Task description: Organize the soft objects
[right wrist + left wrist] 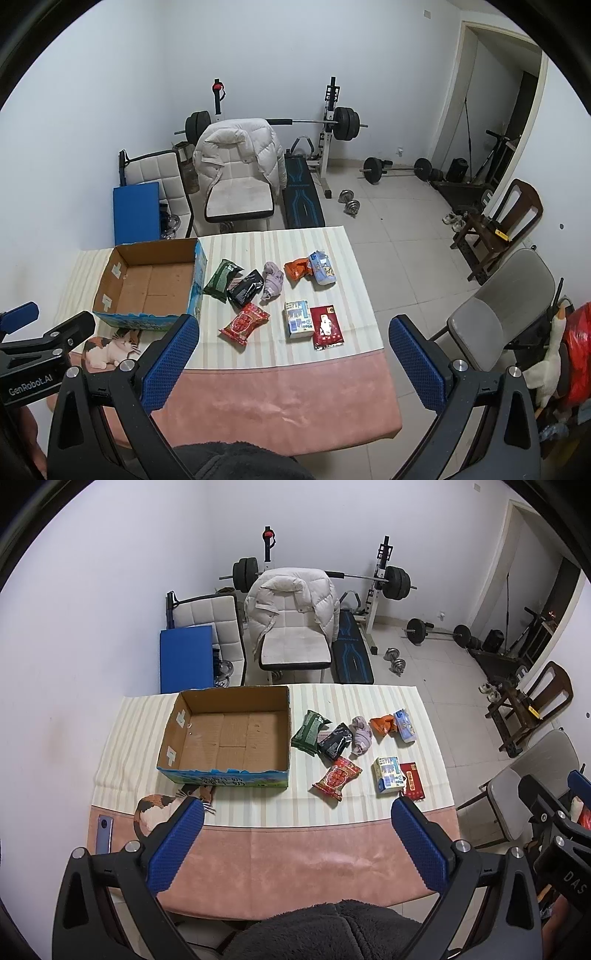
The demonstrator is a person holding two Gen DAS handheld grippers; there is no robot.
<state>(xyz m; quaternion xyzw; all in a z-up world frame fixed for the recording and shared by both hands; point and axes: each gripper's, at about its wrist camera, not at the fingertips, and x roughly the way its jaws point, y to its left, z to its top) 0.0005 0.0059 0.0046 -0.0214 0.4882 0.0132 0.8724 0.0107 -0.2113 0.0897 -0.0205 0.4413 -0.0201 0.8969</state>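
A: Hidden bits?
B: Cat mat (110, 345) half under cardboard box (229, 734). Packet print unreadable.
A: Tools?
B: Left tool (297, 843), right tool (293, 363) both spread, empty. "GenRobot.AI" readable. Soft packets (275, 295) lie right of box on counter (295, 853).

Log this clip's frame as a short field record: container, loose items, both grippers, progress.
container: cardboard box, open top, nothing visible inside, on the left of the striped cloth
loose items: eight small things to the right of the box, among them a green pack, black pack, lilac cloth bundle, red snack bag
left hand-held gripper: open, holding nothing
right hand-held gripper: open, holding nothing
progress: nothing boxed yet
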